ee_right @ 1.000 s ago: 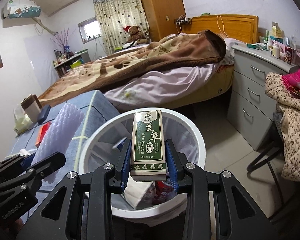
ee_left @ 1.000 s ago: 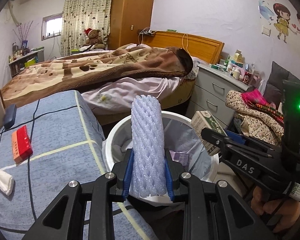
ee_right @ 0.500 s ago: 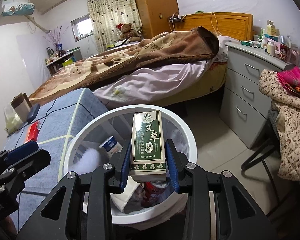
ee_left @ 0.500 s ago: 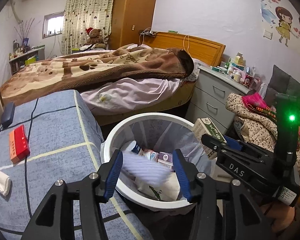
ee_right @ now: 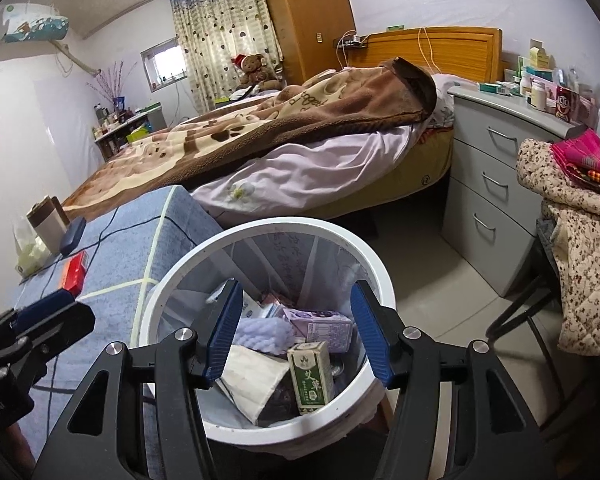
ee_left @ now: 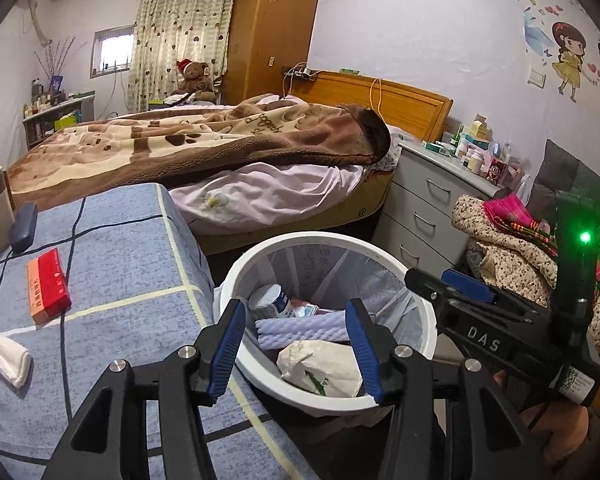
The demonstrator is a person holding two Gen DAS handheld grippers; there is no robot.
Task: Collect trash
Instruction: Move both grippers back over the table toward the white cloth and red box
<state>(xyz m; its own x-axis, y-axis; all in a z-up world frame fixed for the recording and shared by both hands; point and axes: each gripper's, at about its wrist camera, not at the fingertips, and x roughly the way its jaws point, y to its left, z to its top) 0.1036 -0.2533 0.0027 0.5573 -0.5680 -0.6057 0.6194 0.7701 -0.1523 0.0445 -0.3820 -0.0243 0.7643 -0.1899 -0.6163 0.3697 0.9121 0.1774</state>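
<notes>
While your left gripper (ee_left: 296, 350) hovers released over the white bin (ee_left: 384, 254), the foam sleeve (ee_left: 300, 328) lies inside between its fingers, at twelve o'clock. Your right gripper (ee_right: 298, 334), likewise spread and empty, hangs above the green box (ee_right: 311, 376), resting in the bin at six o'clock.

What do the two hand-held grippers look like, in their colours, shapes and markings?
Both the left gripper and the right gripper have black angular frames with triangular cut-outs, silver round screws, and jaws lined with ribbed blue pads. Seen from the left wrist, the right gripper bears white letters "DAS", a green light and a small white label.
</notes>
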